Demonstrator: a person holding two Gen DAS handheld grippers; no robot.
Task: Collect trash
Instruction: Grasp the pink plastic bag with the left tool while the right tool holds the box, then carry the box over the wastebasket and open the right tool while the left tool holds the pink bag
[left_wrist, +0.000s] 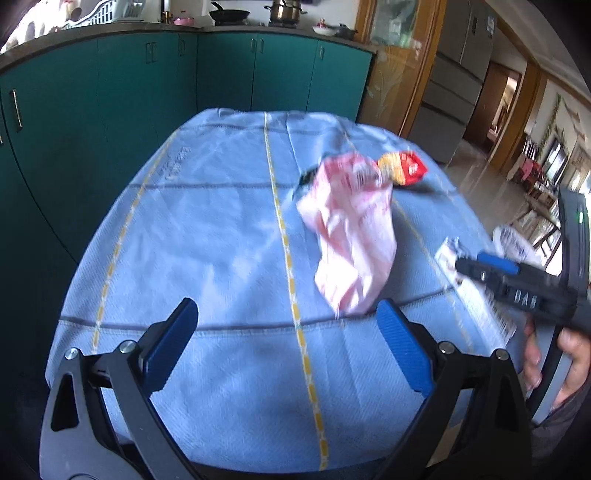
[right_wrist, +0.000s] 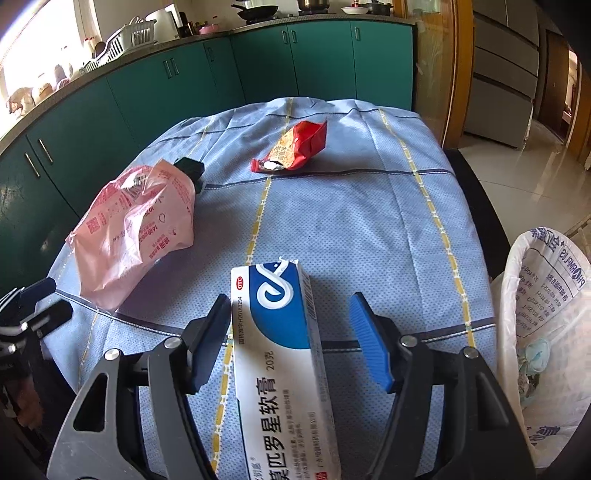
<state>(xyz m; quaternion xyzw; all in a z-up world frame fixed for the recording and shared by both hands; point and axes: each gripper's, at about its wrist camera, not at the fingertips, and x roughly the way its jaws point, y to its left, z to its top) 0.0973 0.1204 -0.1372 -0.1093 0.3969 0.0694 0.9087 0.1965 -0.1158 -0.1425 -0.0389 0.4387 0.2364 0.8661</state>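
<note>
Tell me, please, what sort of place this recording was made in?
Most likely a home kitchen: teal cabinets run under a counter holding a frying pan and a dish rack, and a refrigerator stands by the doorway.

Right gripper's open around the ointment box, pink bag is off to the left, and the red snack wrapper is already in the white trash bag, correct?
Not quite. The red snack wrapper is not in the white trash bag; it lies on the blue tablecloth at the far end, as the right wrist view shows. The rest holds: the right gripper is open around the ointment box, with the pink bag to the left.
</note>
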